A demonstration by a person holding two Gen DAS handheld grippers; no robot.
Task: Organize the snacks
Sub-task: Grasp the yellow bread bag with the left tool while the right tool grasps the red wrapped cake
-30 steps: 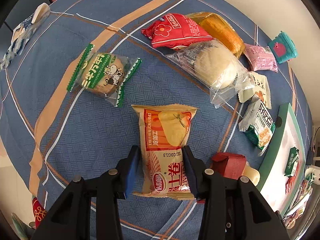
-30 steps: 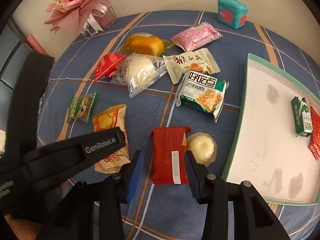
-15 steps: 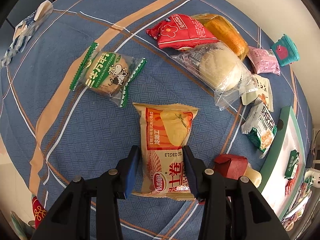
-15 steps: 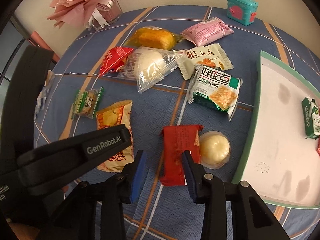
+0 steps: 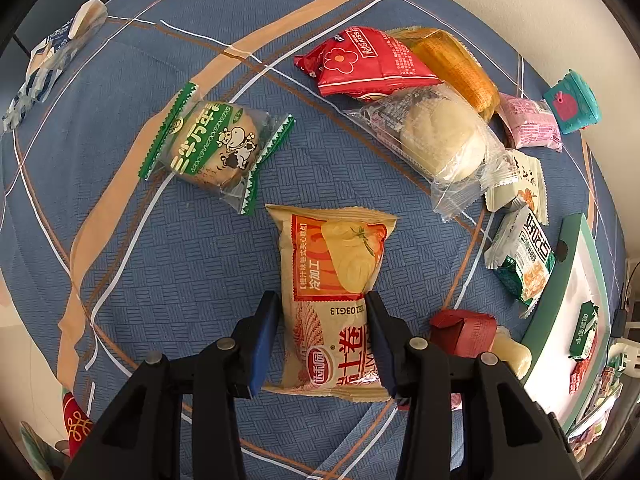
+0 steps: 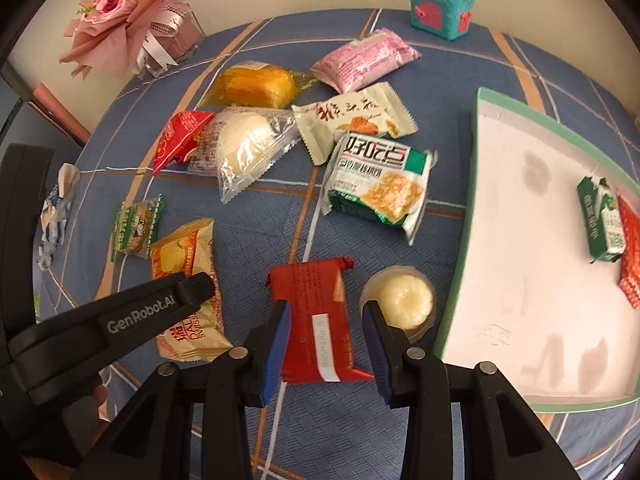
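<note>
Left gripper clamps a crinkly yellow-orange cake pack, pads pressing its lower half as it lies on the blue woven plaid cloth of the table. Moving right, the right gripper has just been narrowing and now pinches a glossy red foil packet. Just beside it sits a round pale jelly cup, then the white tray with its green rim, holding two small packs at the far side.

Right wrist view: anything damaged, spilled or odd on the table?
No spills or torn packs visible. Oddest: the dark red foil snack packet between the right tongs looks pinched and buckled, one end lifted, beside the clear cup of pale jelly.
</note>
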